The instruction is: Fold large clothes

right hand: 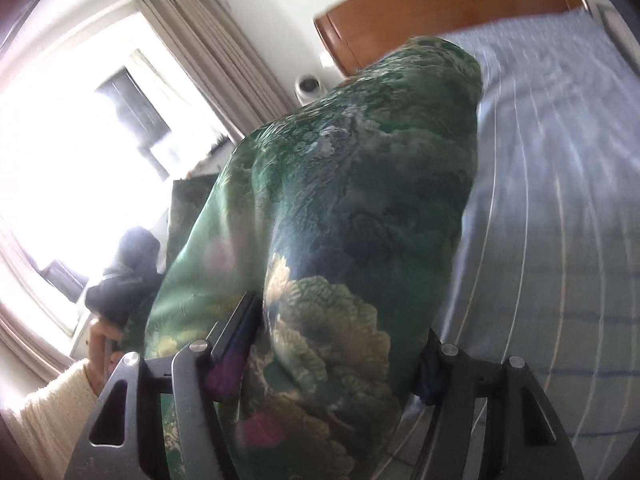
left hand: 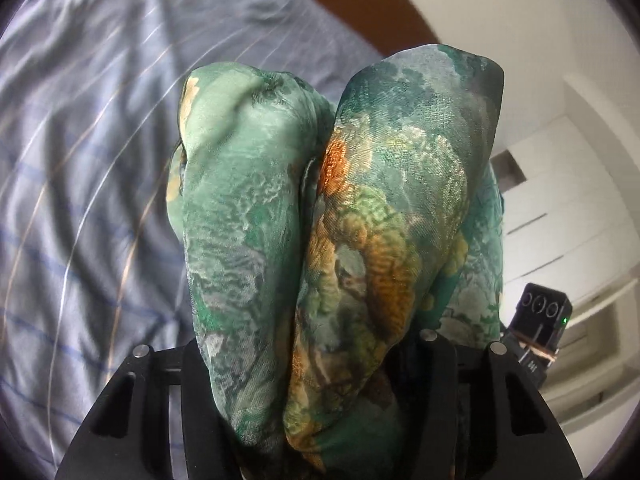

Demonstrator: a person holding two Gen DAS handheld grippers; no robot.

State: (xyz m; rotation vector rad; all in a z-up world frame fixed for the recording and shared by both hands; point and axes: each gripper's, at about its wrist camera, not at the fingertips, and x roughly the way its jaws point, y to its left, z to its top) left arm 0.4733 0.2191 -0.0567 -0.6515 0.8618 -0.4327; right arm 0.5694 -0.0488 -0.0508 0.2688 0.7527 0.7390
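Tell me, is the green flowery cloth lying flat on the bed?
No. The green cloth is bunched up, draped over both grippers, above the striped sheet.

No readable text in either view.
The small black device [left hand: 543,312] just right of the green floral garment [left hand: 340,220] bears pale round marks, too blurred to tell as letters or numbers.

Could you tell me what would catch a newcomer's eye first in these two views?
The green floral garment fills the middle of both views, draped over each gripper's fingers and hiding them. Behind it lies the striped blue-grey bedsheet, with the wooden headboard at the far end and a glaring window on the right wrist view's left.
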